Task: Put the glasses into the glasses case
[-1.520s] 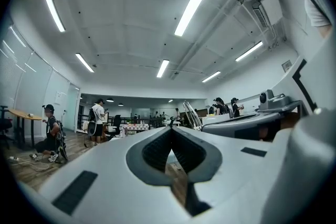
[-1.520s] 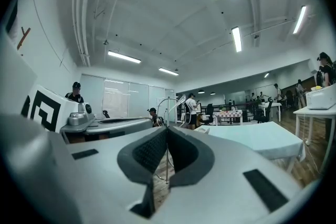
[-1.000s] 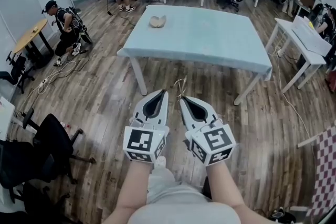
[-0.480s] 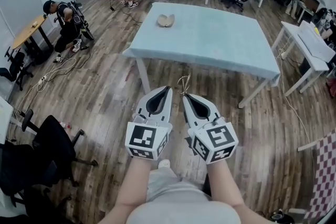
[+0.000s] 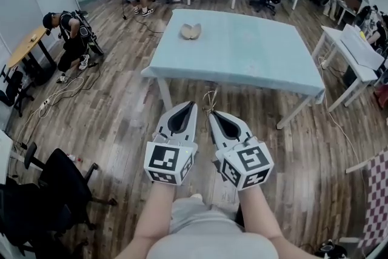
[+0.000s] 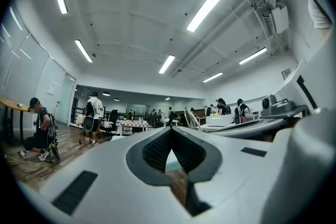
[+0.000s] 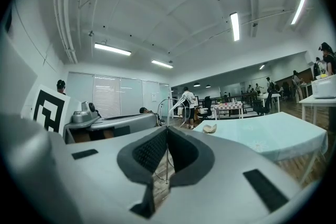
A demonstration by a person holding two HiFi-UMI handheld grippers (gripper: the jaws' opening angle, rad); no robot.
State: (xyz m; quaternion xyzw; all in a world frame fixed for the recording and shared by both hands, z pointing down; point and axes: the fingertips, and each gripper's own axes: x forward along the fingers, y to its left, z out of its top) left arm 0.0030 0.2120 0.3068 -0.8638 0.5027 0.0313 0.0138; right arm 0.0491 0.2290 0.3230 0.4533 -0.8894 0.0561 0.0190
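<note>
- Grey-and-white plastic sat nearest the camera: the left claw (image 5: 190, 105) and the right claw (image 5: 211, 112) were held side by side over the wooden floor (image 5: 115, 112), both pointing level and away from the person.
- The left claw's jaws met tip to tip, with nothing between them.
- The right claw's jaws were pinched narrow on the glasses (image 7: 169, 105), a thin wire frame that stood up and forward out of the tips.
- Past the tips came a stretch of bare floor, then the near edge of the surface (image 5: 260, 57), a table under a pale blue cover, still well apart from both claws.
- The glasses case (image 5: 191, 31), beige and lying open like a shell, sat on the far left part of the surface, near its far edge. Nothing else showed on the cover.
- From the head view the case lay almost straight ahead of the claws. The right claw angled inward, so in the right gripper view the case fell a little to the right of its jaws.
- Its longer side seemed to run across the view, though it was too small to be sure.
- Neither claw was clearly the nearer one. Reaching the case would likely mean rounding the near left corner of the surface first, and the empty left claw looked free to steady the case.
</note>
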